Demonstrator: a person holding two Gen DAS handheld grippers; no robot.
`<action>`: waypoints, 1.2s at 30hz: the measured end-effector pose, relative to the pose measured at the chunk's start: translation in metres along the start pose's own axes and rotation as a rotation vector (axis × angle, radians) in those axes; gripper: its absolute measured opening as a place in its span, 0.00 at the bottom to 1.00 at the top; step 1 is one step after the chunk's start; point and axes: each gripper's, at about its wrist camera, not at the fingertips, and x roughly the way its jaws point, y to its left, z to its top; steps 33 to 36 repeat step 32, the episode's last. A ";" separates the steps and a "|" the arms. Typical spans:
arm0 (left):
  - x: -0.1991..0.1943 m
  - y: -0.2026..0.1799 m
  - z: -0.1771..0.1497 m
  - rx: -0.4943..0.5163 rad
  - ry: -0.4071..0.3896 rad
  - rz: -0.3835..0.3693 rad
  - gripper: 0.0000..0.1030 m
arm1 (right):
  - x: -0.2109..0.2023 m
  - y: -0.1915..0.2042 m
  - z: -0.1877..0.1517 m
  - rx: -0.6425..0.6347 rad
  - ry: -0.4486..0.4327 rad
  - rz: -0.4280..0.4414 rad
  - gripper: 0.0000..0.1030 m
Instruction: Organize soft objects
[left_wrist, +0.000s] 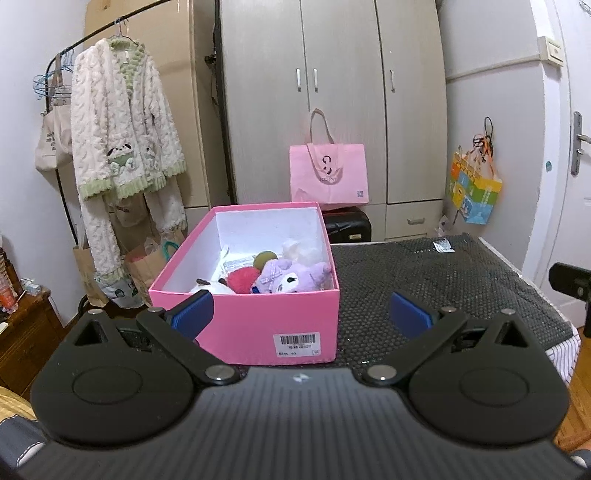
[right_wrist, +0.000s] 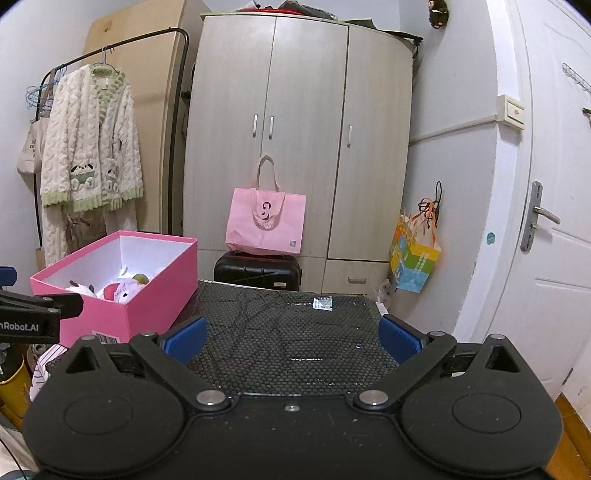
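Left hand-held gripper (left_wrist: 301, 314): released, fingers spread wide, nothing between them; hovers just short of the pink box (left_wrist: 258, 325). Right hand-held gripper (right_wrist: 291, 339): also released and empty, over bare black mesh mat (right_wrist: 295, 332) on the bench.

Soft toys lie inside the box at its near end: purple plush (left_wrist: 291, 277), red pompom (left_wrist: 242, 278), a white plush (left_wrist: 212, 288) and a cream one behind. No soft object shows on the mat in either view. Judgement: sorting looks near finished or finished.

Hidden: box floor beneath the toys; bench edges close to the cameras, blocked by the gripper bodies. No lid seen.
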 end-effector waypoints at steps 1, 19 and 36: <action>0.000 0.000 0.000 -0.002 -0.005 0.004 1.00 | 0.000 -0.001 0.000 0.004 -0.004 -0.001 0.98; 0.002 0.000 -0.003 0.016 -0.051 0.037 1.00 | 0.009 -0.010 -0.005 0.047 -0.009 -0.001 0.99; 0.002 -0.002 -0.003 0.011 -0.057 0.037 1.00 | 0.013 -0.012 -0.007 0.053 0.002 -0.004 0.99</action>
